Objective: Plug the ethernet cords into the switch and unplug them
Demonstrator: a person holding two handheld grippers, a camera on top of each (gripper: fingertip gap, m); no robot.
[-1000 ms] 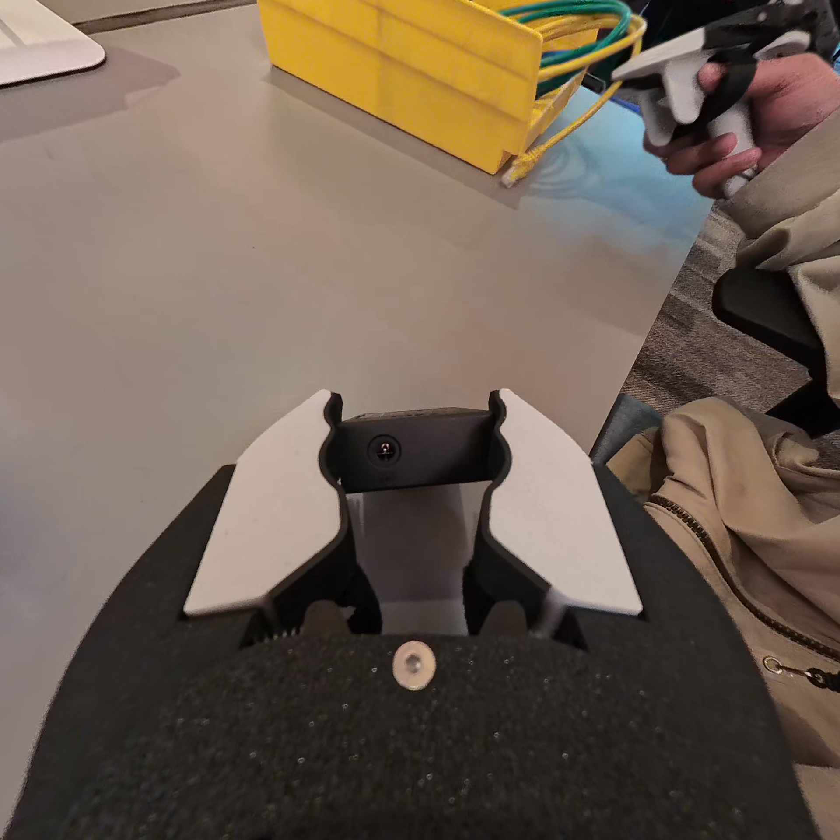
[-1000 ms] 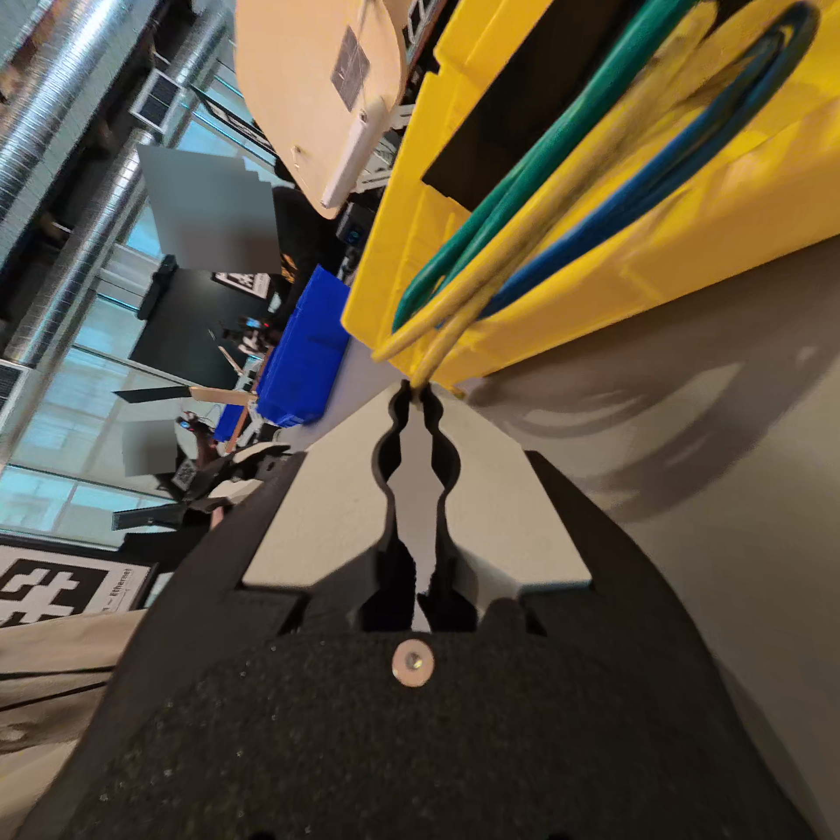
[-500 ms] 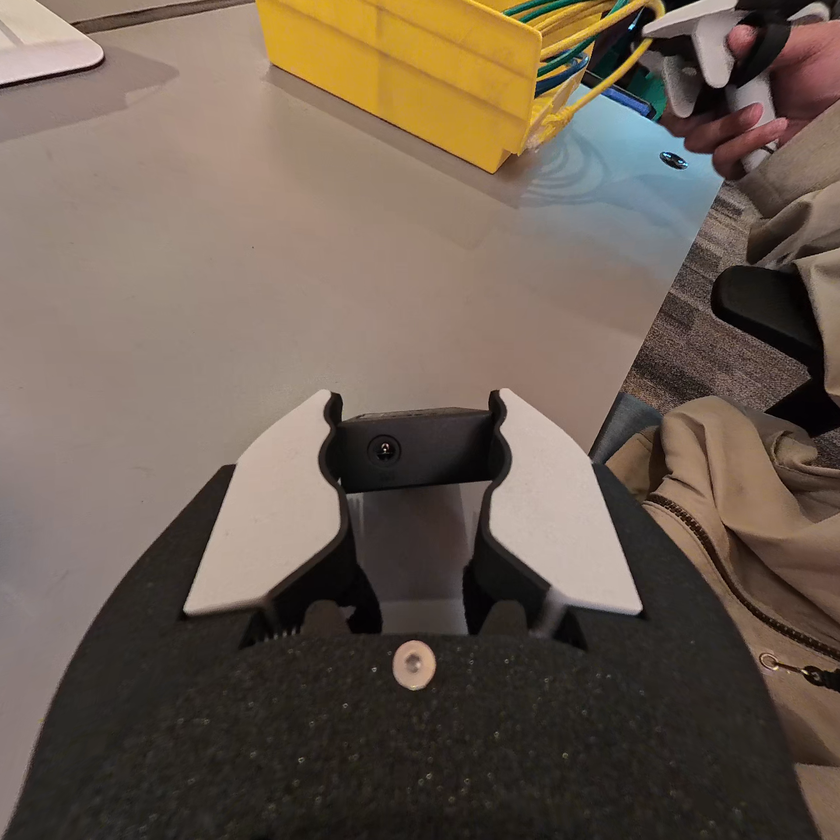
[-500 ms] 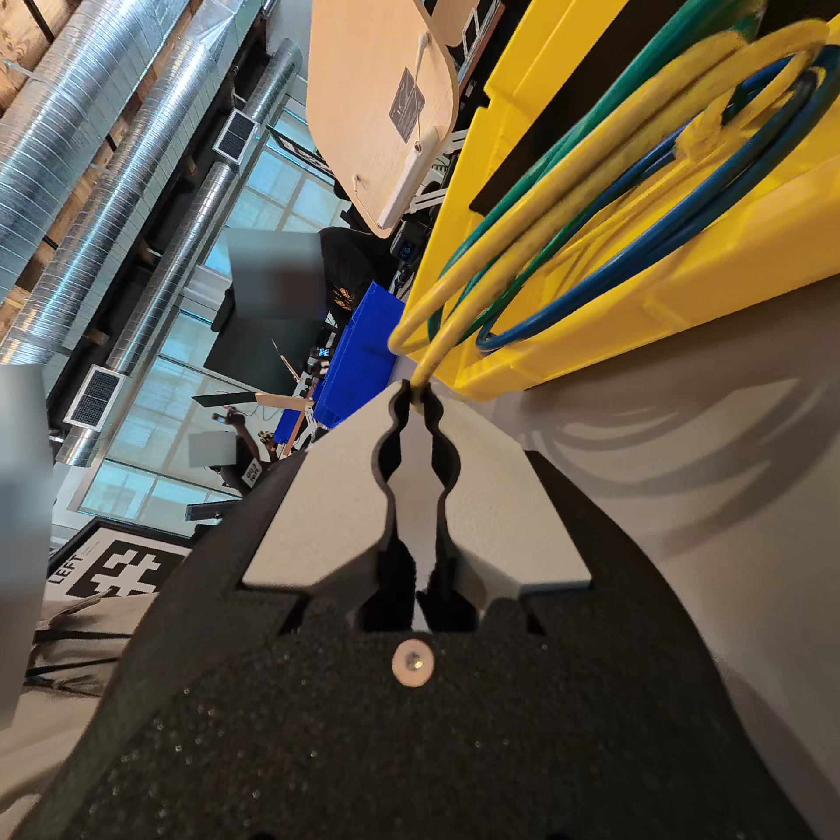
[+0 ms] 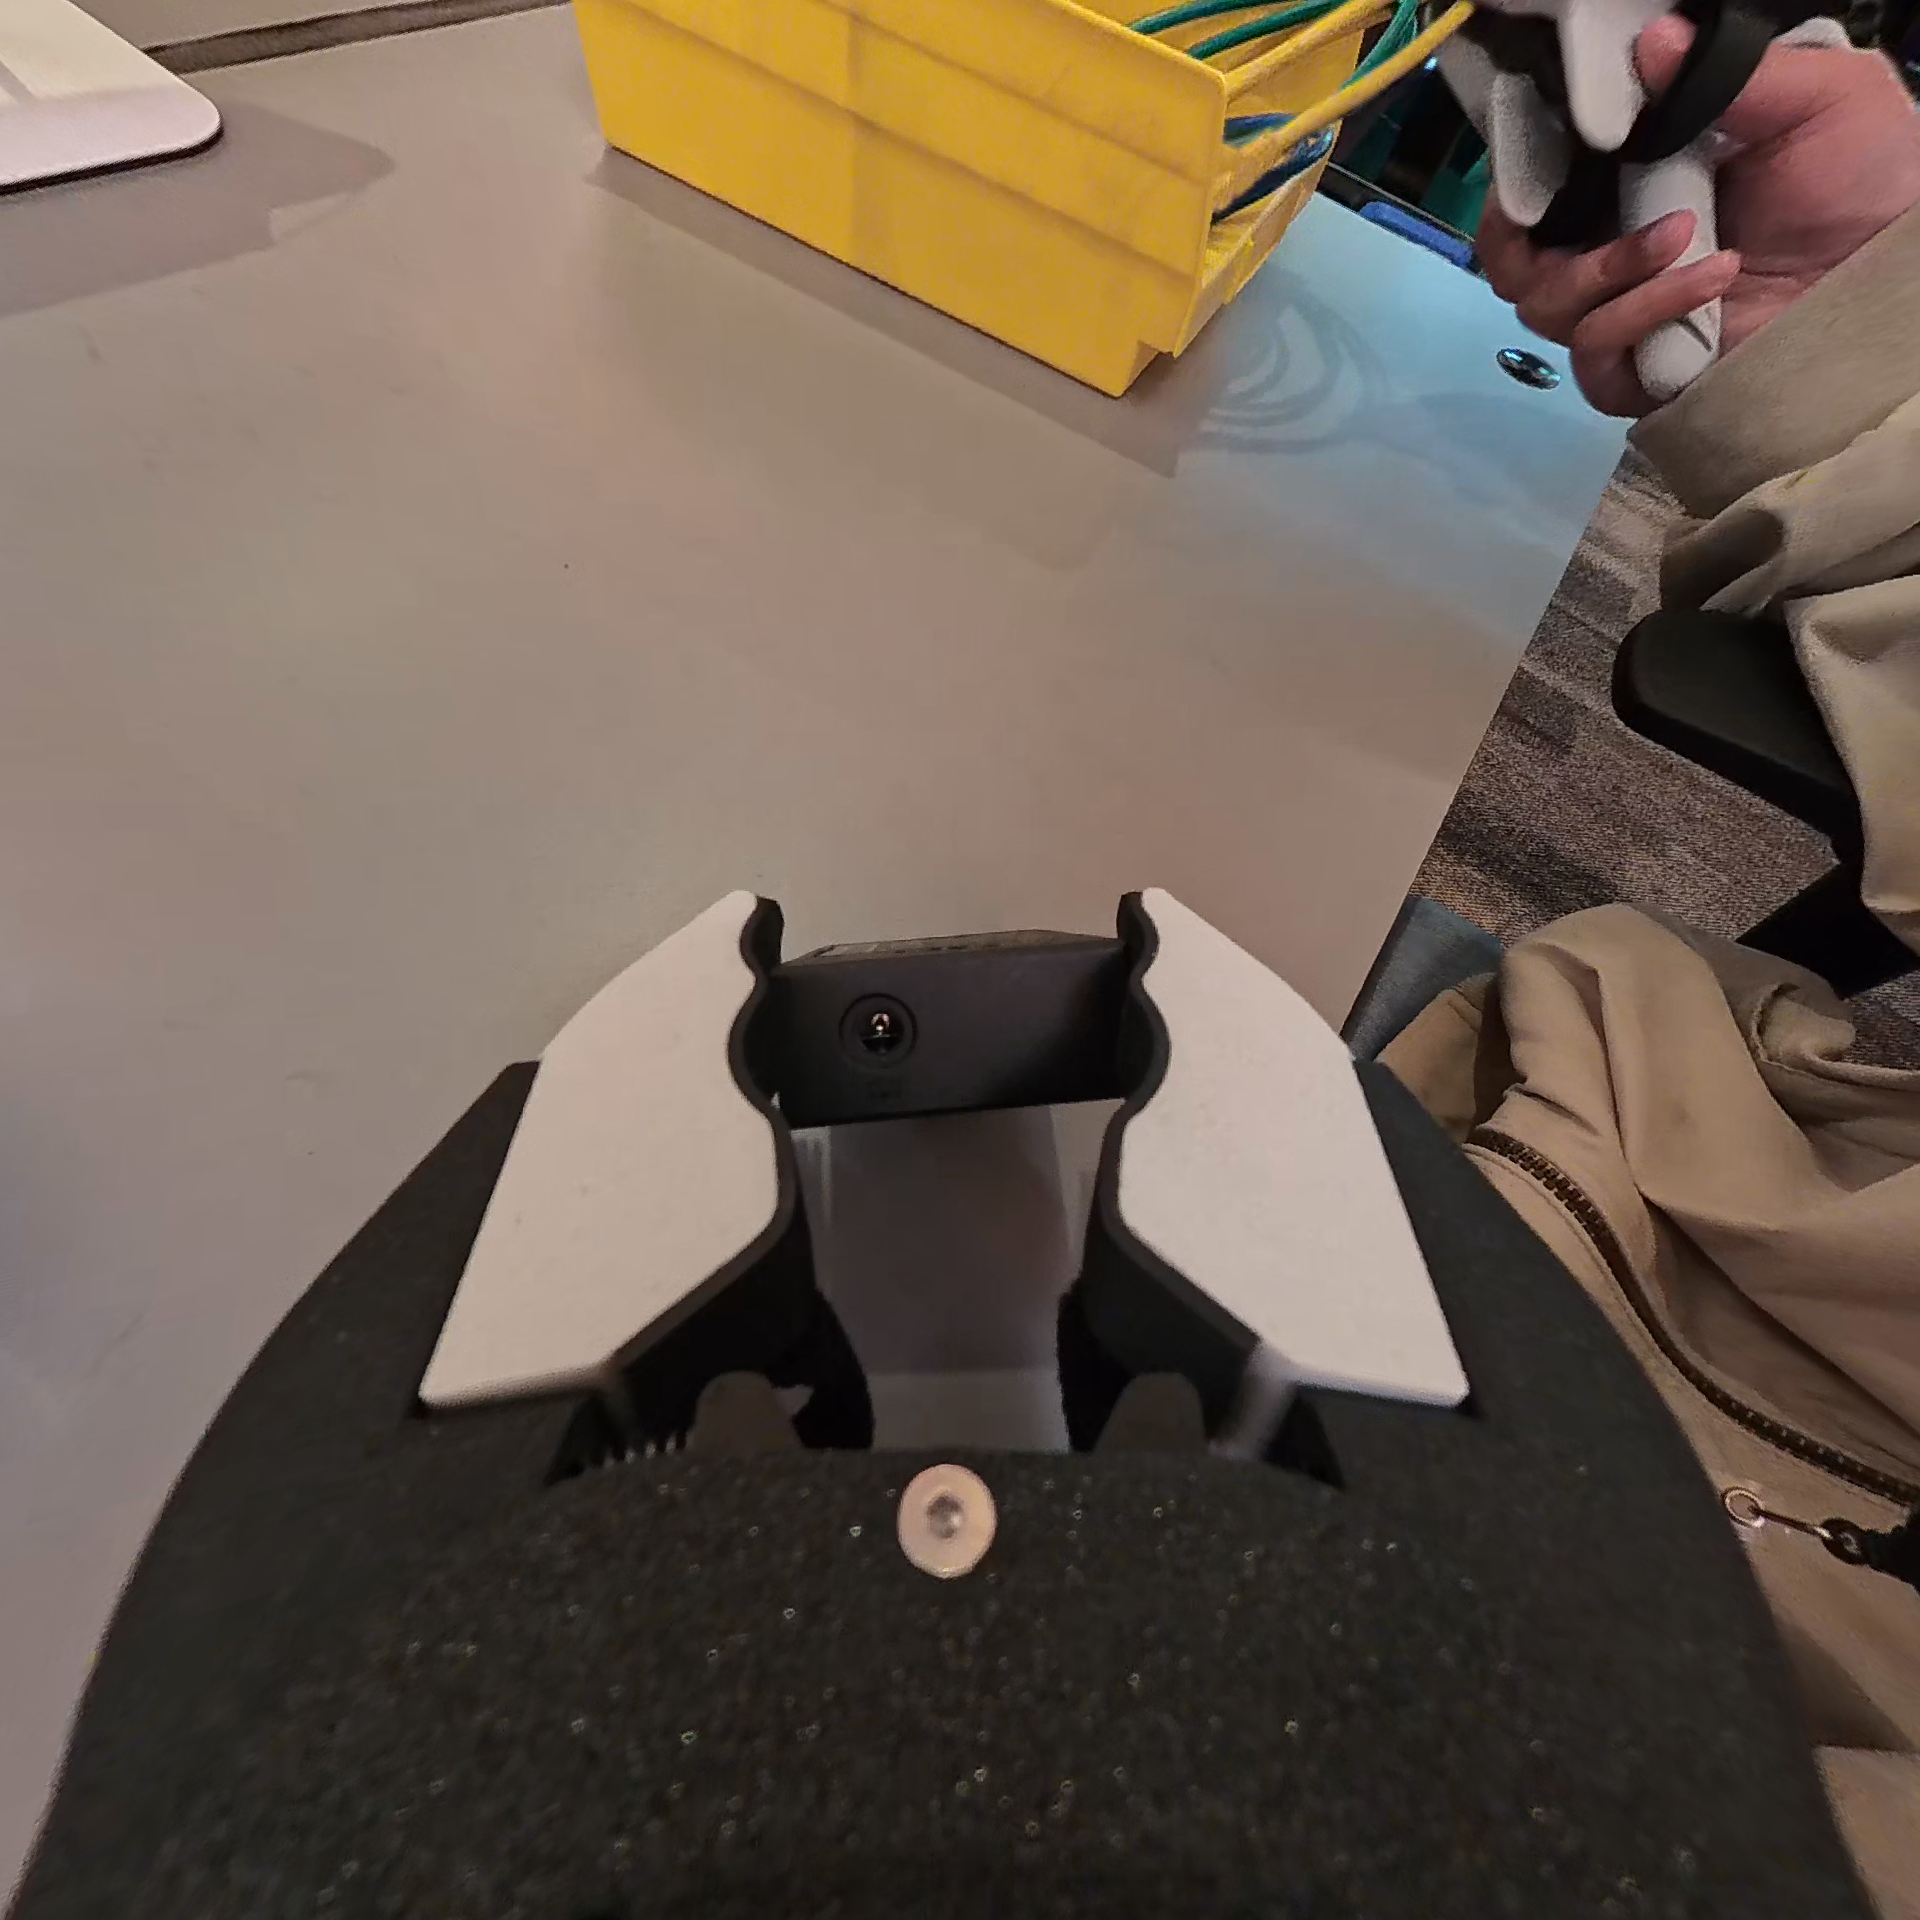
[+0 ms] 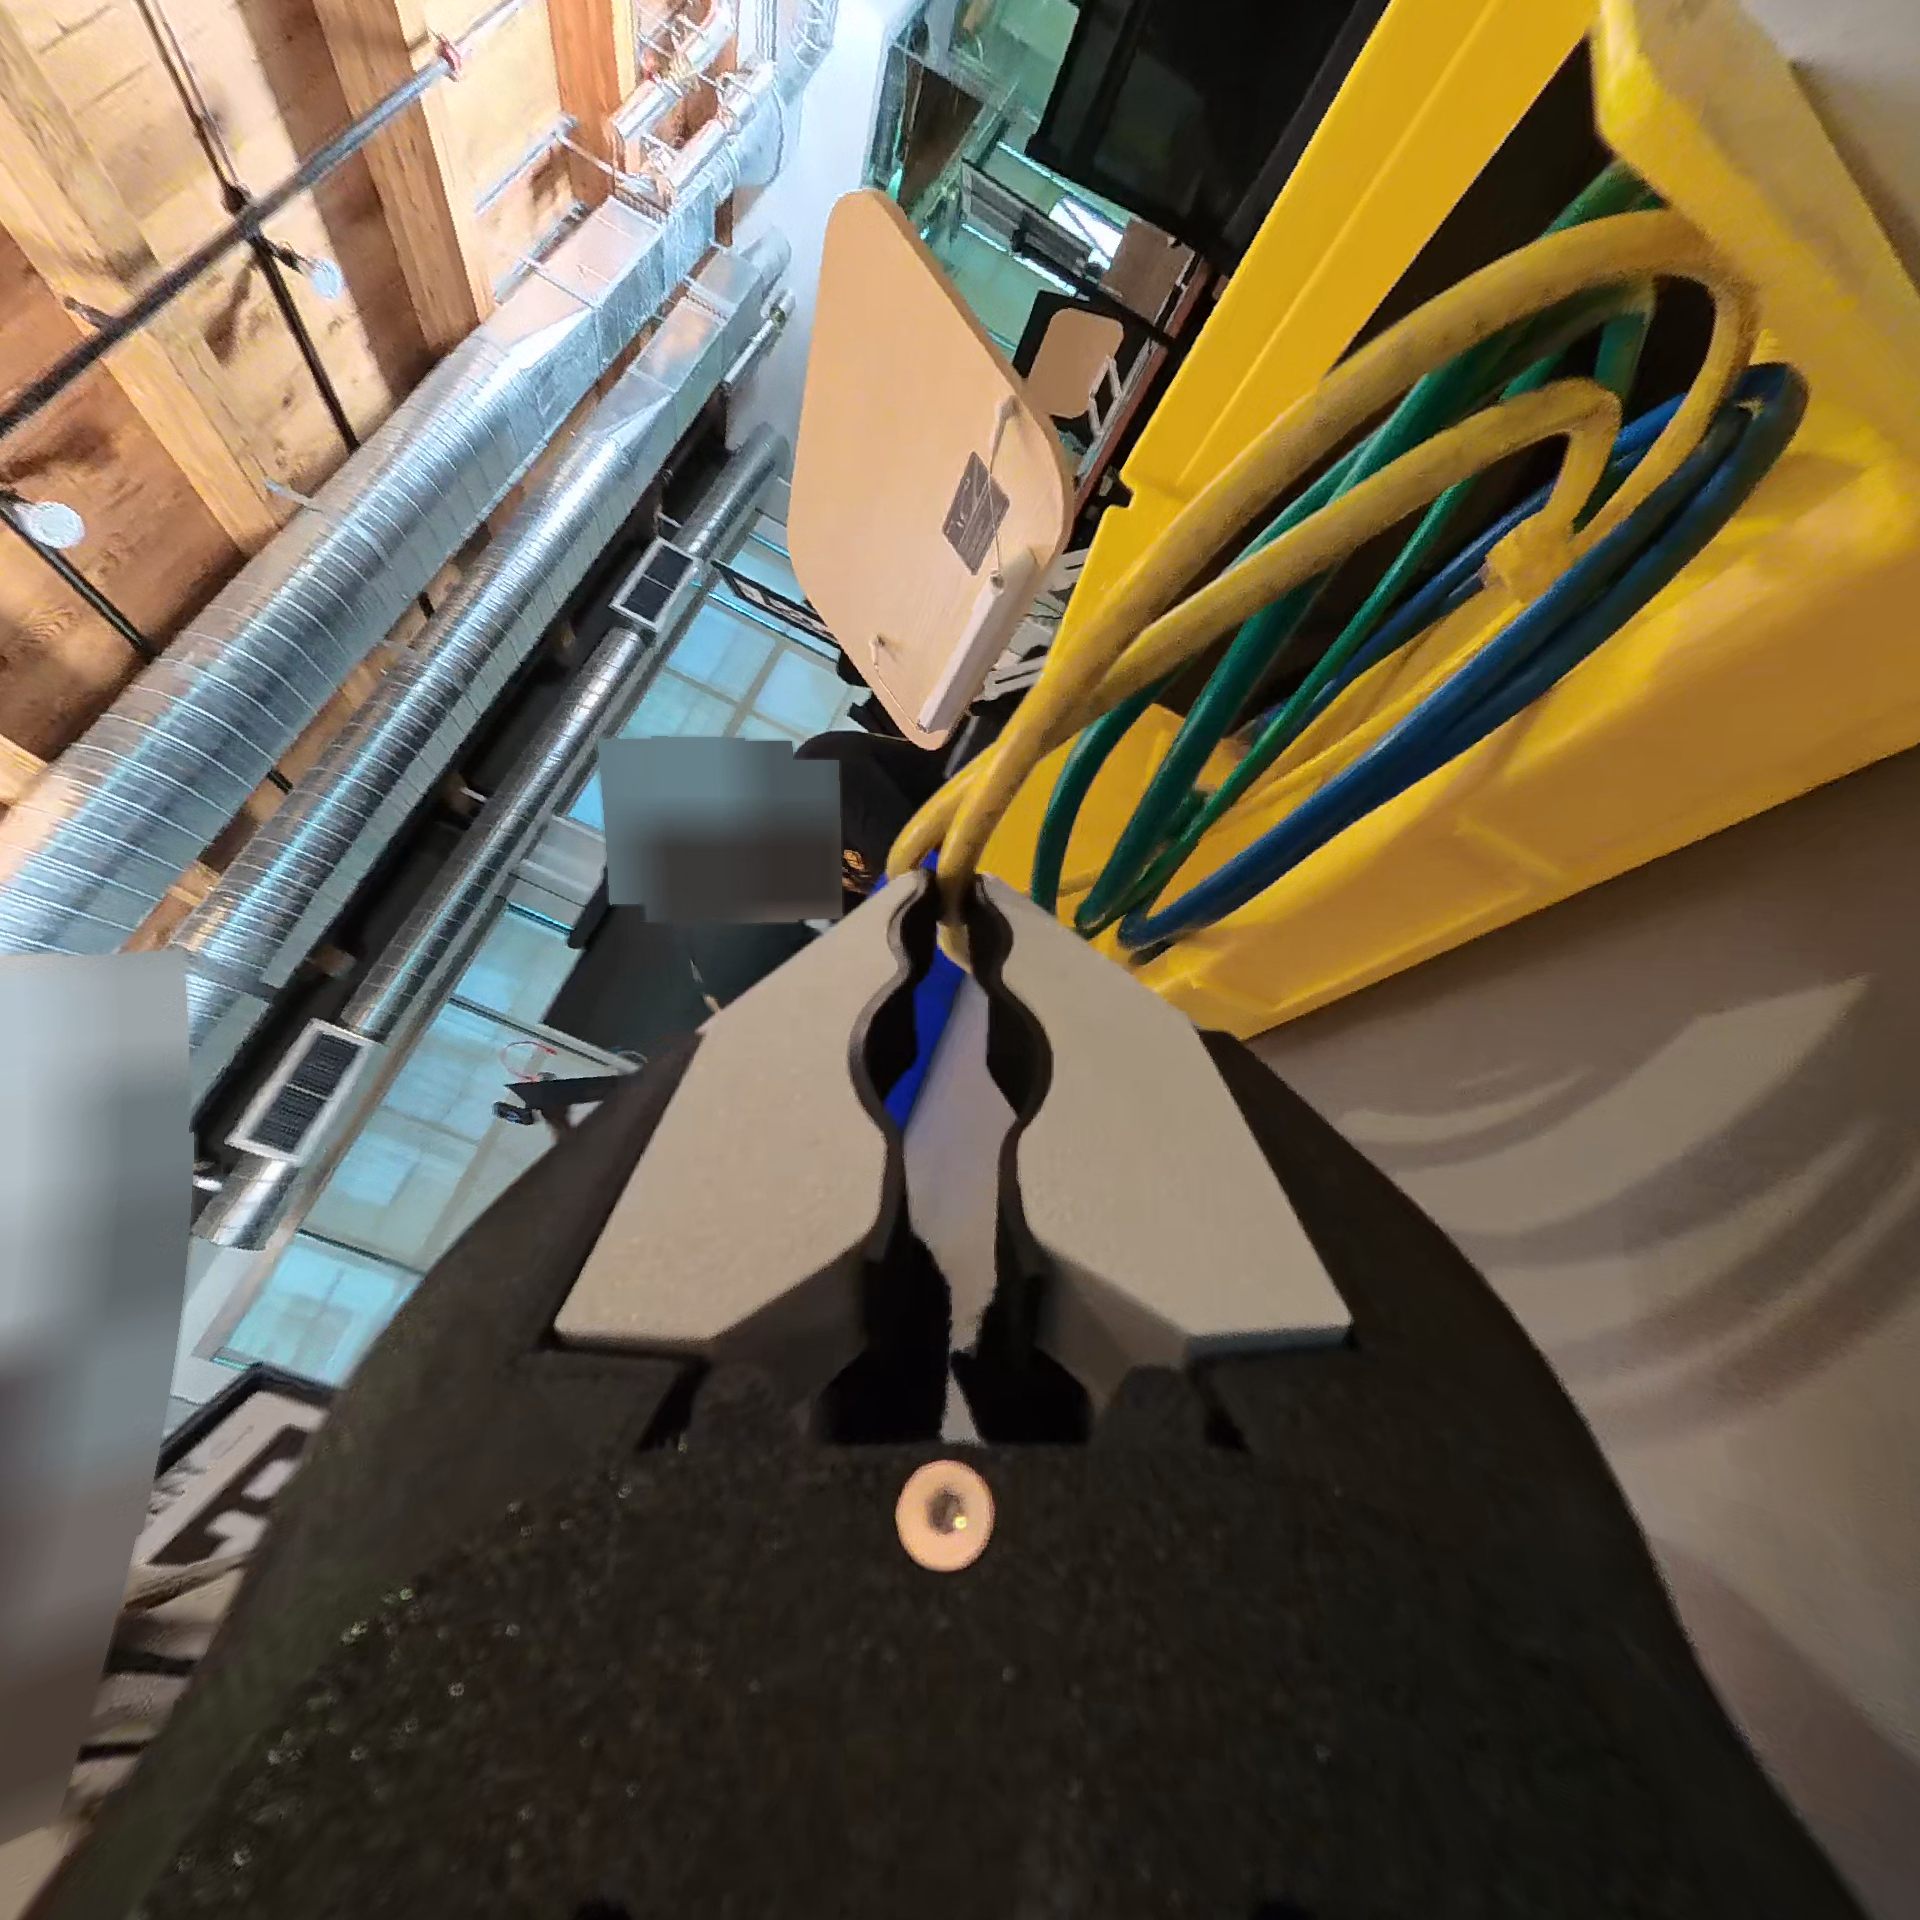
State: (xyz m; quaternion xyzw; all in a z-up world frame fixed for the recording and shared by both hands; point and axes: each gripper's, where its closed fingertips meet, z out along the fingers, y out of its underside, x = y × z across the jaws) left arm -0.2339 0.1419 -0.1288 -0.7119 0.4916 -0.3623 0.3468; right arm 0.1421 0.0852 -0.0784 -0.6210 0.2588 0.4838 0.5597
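My left gripper (image 5: 948,966) is shut on a small black switch (image 5: 945,1023), holding it by its sides near the table's front edge; a round power socket faces the camera. My right gripper (image 6: 951,902) is shut on a yellow ethernet cord (image 6: 1226,582) that runs out of the open end of a yellow bin (image 6: 1621,769). Green cords (image 6: 1195,717) and blue cords (image 6: 1496,707) loop out of the same bin. In the left wrist view the right gripper's handle (image 5: 1621,135) shows at the top right, in a hand, lifted beside the bin (image 5: 935,177).
The grey table (image 5: 520,582) spreads around the bin. A white flat object (image 5: 83,94) lies at the far left corner. A person's beige jacket (image 5: 1662,1247) and a black chair armrest (image 5: 1745,717) are off the table's right edge. The grippers' ends are close to 40 cm from one another.
My right gripper has risen and tilted upward with the yellow cord, pulling more of it out of the bin. My left gripper and the switch have stayed still.
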